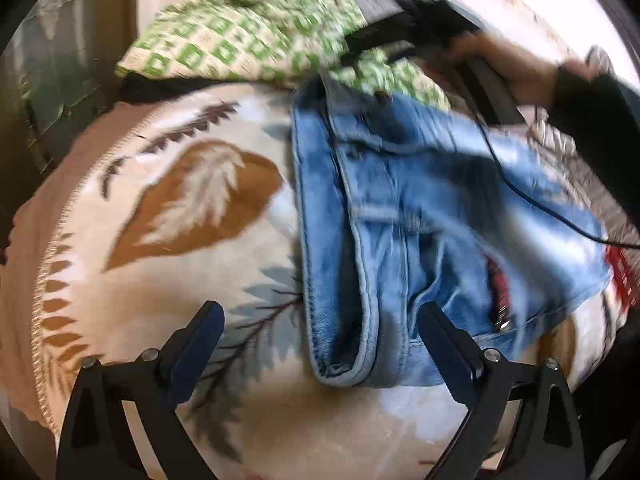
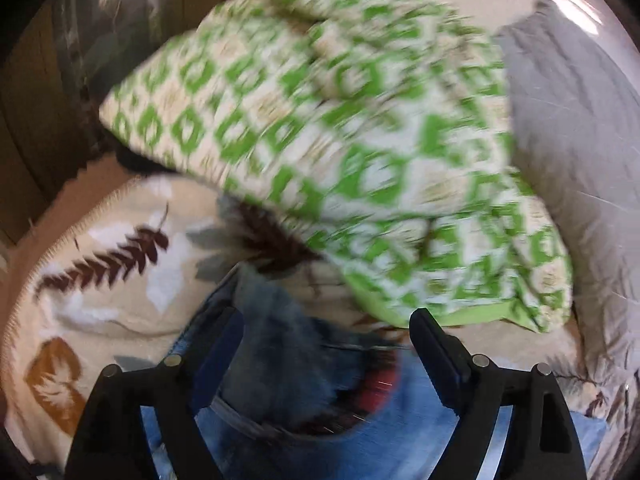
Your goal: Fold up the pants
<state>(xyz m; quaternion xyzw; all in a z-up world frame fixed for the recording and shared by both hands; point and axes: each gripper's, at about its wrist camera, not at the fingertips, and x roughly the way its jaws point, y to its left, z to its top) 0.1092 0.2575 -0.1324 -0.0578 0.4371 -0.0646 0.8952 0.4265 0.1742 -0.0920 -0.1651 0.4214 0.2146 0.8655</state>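
Observation:
Light blue jeans point(image 1: 420, 216) lie folded in a pile on a leaf-patterned blanket point(image 1: 168, 208), with a red inner label point(image 1: 498, 284) showing. My left gripper point(image 1: 320, 344) is open and empty, its jaws wide apart over the pile's near left edge. The right gripper's body point(image 1: 424, 20), held by a hand point(image 1: 516, 64), is above the jeans' far side. In the right wrist view the right gripper point(image 2: 324, 344) is open over blurred denim point(image 2: 280, 368), holding nothing.
A green-and-cream patterned pillow point(image 2: 340, 128) lies behind the jeans; it also shows in the left wrist view point(image 1: 248, 28). A grey pillow point(image 2: 572, 128) sits at the right. A black cable point(image 1: 532, 200) crosses the jeans. Wooden furniture point(image 2: 32, 120) stands at the left.

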